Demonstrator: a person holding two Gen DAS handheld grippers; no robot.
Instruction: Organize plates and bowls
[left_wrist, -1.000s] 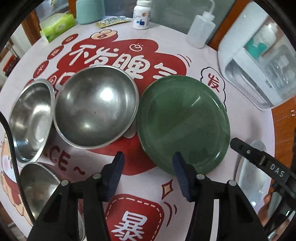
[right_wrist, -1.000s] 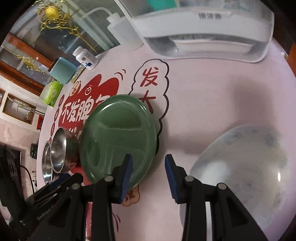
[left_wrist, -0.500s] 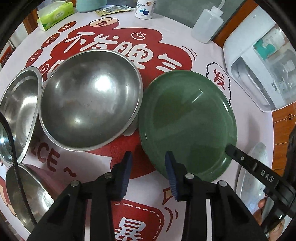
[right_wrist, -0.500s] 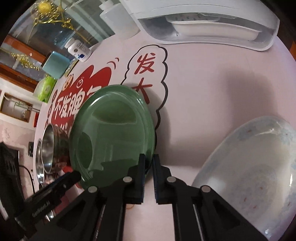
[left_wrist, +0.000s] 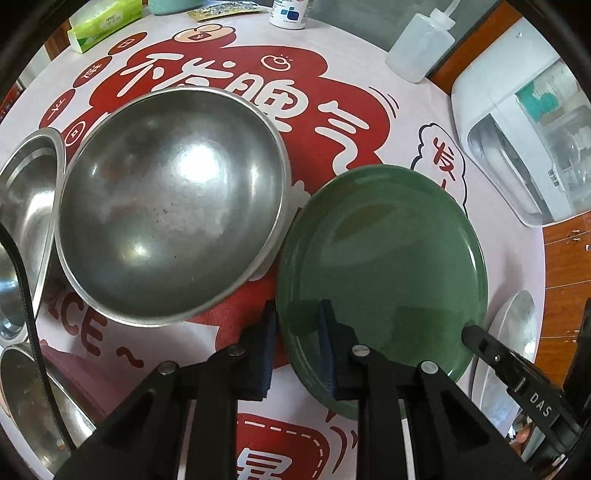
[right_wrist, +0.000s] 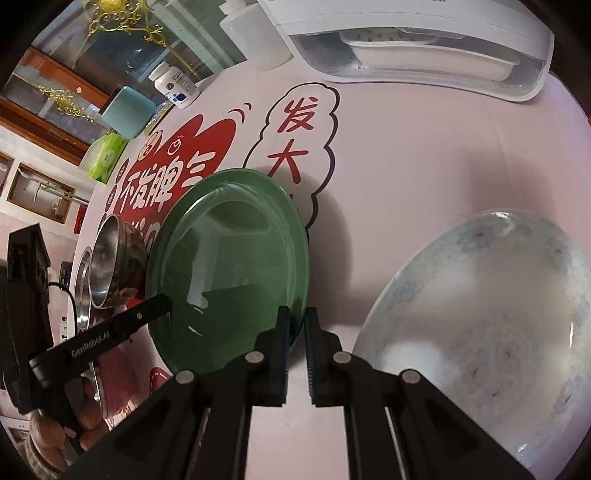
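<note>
The round dark green plate (left_wrist: 384, 266) lies on the bench (right_wrist: 424, 166), just right of the big shiny steel bowl (left_wrist: 170, 206).

A second ago both hand-held grippers were spread wide. Now the left hand-held gripper (left_wrist: 295, 332) has closed in on the plate's rim at about 7 o'clock, one finger on top and one outside. The right hand-held gripper (right_wrist: 297, 332) is pinching the rim at about 4 o'clock, nearly pressed together.

I think the plate is ready to be lifted. It may go onto the pale flowery plate (right_wrist: 491, 332) at 3 o'clock.
</note>
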